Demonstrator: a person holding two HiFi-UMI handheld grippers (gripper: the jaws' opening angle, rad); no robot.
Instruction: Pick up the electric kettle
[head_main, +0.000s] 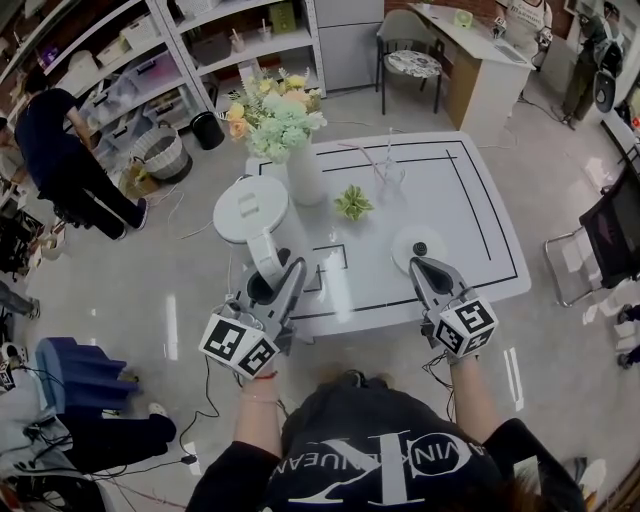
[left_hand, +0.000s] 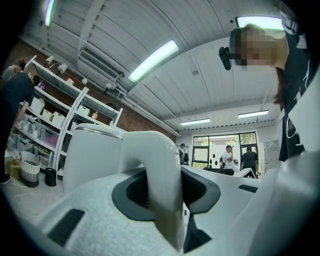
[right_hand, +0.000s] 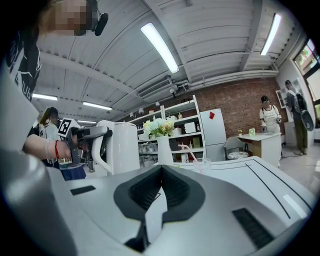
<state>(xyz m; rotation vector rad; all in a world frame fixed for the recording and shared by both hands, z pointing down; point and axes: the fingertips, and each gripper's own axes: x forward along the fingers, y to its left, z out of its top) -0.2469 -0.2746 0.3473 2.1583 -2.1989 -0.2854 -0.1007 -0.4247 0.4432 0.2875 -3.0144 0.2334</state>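
Note:
The white electric kettle (head_main: 250, 212) hangs at the table's left edge, off its round base (head_main: 420, 247), which lies on the white table (head_main: 480, 220). My left gripper (head_main: 278, 285) is shut on the kettle's curved handle (head_main: 265, 258). In the left gripper view the handle (left_hand: 155, 170) runs down between the two black pads, with the kettle body (left_hand: 92, 155) behind it. My right gripper (head_main: 425, 270) is shut on nothing, its tip just in front of the base. The right gripper view shows the kettle (right_hand: 122, 147) to the left, and that gripper (right_hand: 161, 172) with its tips together.
On the table stand a white vase of flowers (head_main: 300, 170), a small green plant (head_main: 352, 203) and a glass with a straw (head_main: 390, 172). Shelves (head_main: 150, 70) and a person (head_main: 60, 160) are at the left, a chair (head_main: 410, 60) behind, and a blue stool (head_main: 75, 375) on the floor.

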